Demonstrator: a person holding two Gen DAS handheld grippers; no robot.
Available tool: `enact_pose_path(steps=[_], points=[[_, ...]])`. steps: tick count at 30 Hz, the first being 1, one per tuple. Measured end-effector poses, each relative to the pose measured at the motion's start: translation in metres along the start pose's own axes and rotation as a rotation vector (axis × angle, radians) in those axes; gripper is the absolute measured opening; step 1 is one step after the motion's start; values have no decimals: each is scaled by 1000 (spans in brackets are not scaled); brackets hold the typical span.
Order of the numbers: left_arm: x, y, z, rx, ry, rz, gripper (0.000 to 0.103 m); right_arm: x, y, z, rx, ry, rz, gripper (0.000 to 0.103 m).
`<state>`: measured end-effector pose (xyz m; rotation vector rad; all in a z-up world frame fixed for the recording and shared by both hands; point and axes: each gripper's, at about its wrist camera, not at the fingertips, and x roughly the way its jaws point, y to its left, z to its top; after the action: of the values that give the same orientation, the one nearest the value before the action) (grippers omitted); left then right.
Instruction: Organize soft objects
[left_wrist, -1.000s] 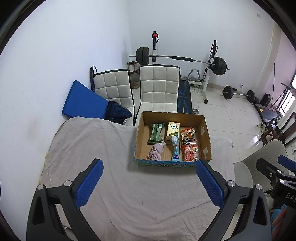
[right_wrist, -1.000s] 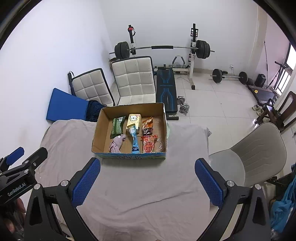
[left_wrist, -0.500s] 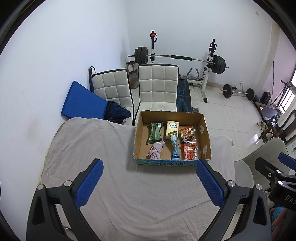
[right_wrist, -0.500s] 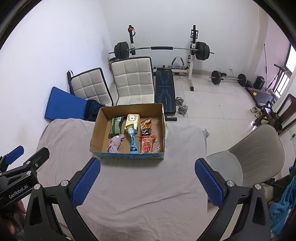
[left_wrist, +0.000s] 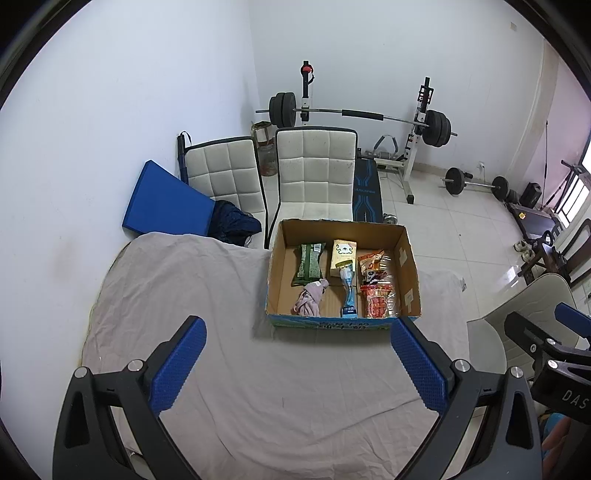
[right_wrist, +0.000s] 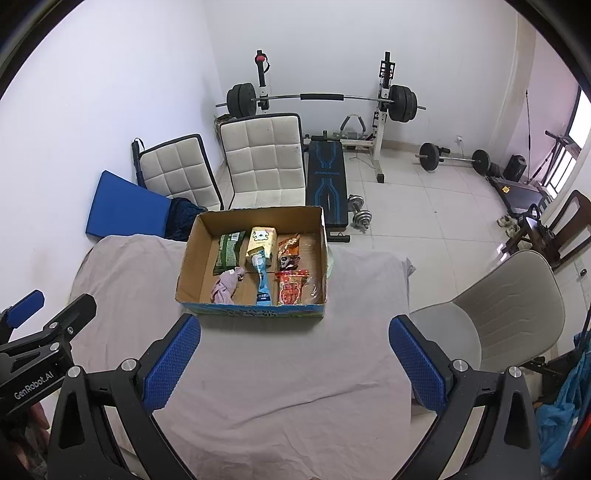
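Observation:
An open cardboard box (left_wrist: 408, 258) (right_wrist: 192, 251) stands on the cloth-covered table (left_wrist: 184, 295) (right_wrist: 295, 369). It holds a green pack (left_wrist: 308, 264) (right_wrist: 229, 252), a yellow tissue pack (left_wrist: 343, 256) (right_wrist: 261, 242), a pink crumpled cloth (left_wrist: 308, 301) (right_wrist: 225, 286), a blue tube (left_wrist: 348, 295) (right_wrist: 263, 284) and red snack bags (left_wrist: 376, 301) (right_wrist: 291, 290). My left gripper (left_wrist: 299, 365) and my right gripper (right_wrist: 295, 363) are both open and empty, held above the table short of the box.
Two white padded chairs (left_wrist: 314, 173) (right_wrist: 264, 158) and a blue mat (left_wrist: 166, 203) stand behind the table. A beige chair (right_wrist: 513, 306) is at the right. A barbell rack (right_wrist: 321, 99), bench and dumbbells are on the tiled floor beyond.
Both grippers have drawn back and up slightly from the box; it looks a little farther away. Both stay open and empty.

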<state>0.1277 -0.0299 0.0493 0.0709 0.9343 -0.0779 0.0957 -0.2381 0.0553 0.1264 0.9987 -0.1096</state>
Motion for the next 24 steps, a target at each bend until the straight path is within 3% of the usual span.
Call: enact_pose_path(steps=[24], points=[[-3, 2, 3, -15, -11, 10, 102, -7, -4, 2, -11, 0, -7, 103]])
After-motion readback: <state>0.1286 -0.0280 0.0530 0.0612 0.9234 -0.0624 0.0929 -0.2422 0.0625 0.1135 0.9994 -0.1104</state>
